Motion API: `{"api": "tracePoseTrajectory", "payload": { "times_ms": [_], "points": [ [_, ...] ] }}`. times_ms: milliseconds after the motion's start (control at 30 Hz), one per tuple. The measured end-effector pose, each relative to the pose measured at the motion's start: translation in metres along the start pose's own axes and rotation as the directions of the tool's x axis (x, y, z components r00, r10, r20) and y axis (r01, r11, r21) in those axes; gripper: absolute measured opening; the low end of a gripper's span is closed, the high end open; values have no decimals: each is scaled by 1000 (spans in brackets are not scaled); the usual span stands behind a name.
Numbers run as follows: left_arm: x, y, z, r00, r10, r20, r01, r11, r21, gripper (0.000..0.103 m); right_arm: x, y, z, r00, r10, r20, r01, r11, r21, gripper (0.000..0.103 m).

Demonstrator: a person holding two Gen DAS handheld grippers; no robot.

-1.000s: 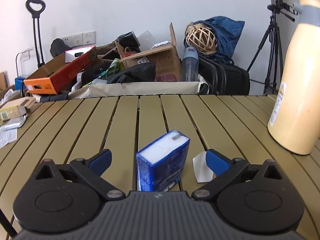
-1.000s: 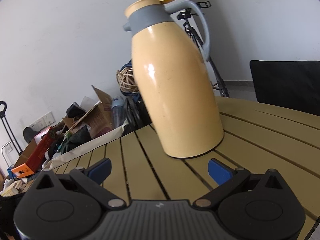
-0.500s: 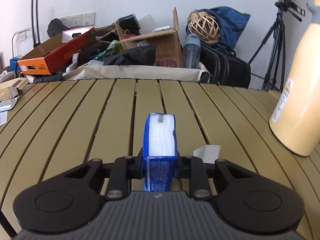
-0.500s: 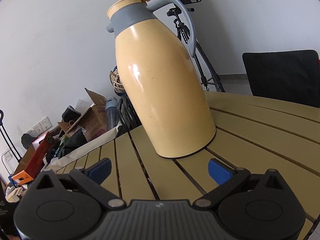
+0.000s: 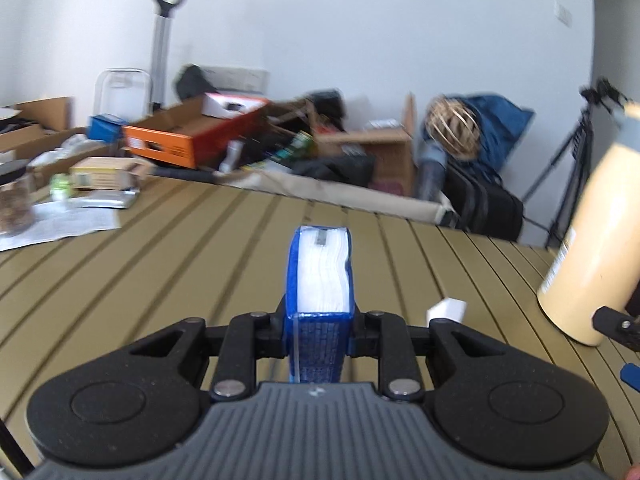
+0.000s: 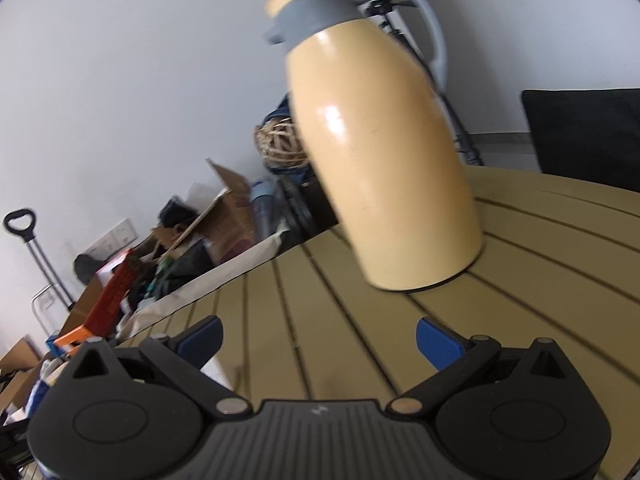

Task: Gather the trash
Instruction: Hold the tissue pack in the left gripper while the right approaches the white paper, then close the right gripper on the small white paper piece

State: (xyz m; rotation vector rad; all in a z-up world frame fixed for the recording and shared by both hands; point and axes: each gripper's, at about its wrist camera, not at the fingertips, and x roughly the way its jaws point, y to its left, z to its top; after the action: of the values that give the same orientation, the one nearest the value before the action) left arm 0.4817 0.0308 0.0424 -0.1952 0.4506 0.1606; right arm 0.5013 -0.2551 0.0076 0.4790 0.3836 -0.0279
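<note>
My left gripper [image 5: 318, 322] is shut on a blue tissue pack [image 5: 320, 276] with white tissues showing at its open top, and holds it above the slatted table [image 5: 180, 272]. A small white paper scrap [image 5: 448, 309] lies on the table just right of the pack; it also shows in the right wrist view [image 6: 218, 372]. My right gripper [image 6: 318, 340] is open and empty over the table, in front of a yellow thermos jug [image 6: 384, 152]. Part of the right gripper [image 5: 622, 332] shows at the right edge of the left wrist view.
The thermos jug [image 5: 592, 240] stands at the table's right. Papers, a jar and a small box [image 5: 104, 176] sit at the table's left end. Boxes, bags and a tripod [image 5: 568, 168] crowd the floor behind the table. A black chair [image 6: 584, 136] is at the right.
My left gripper closed on the tissue pack a second ago, then lifted it and swung left. My right gripper has tilted and shifted a little, still open.
</note>
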Motion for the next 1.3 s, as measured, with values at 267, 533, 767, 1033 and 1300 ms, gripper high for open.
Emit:
{"api": "tracePoseTrajectory", "payload": {
  "times_ms": [267, 533, 767, 1033, 1300],
  "points": [
    [-32, 43, 4, 991, 103, 80, -101, 994, -34, 23, 2, 45, -10, 999, 50, -19, -51, 996, -66, 103],
    [-24, 76, 0, 994, 104, 45, -102, 994, -50, 23, 19, 86, -22, 997, 17, -72, -29, 987, -160, 103],
    [-24, 97, 6, 993, 107, 46, -103, 992, -78, 23, 50, 115, -22, 993, -63, -101, 35, 966, -257, 98],
    [-21, 116, 11, 994, 110, 26, -106, 986, -127, 23, 96, 129, -23, 970, -120, -210, 54, 954, -296, 71],
    [-21, 116, 11, 994, 103, 26, -98, 987, -129, 23, 127, 130, -29, 947, -160, -279, 69, 948, -311, 49]
  ]
}}
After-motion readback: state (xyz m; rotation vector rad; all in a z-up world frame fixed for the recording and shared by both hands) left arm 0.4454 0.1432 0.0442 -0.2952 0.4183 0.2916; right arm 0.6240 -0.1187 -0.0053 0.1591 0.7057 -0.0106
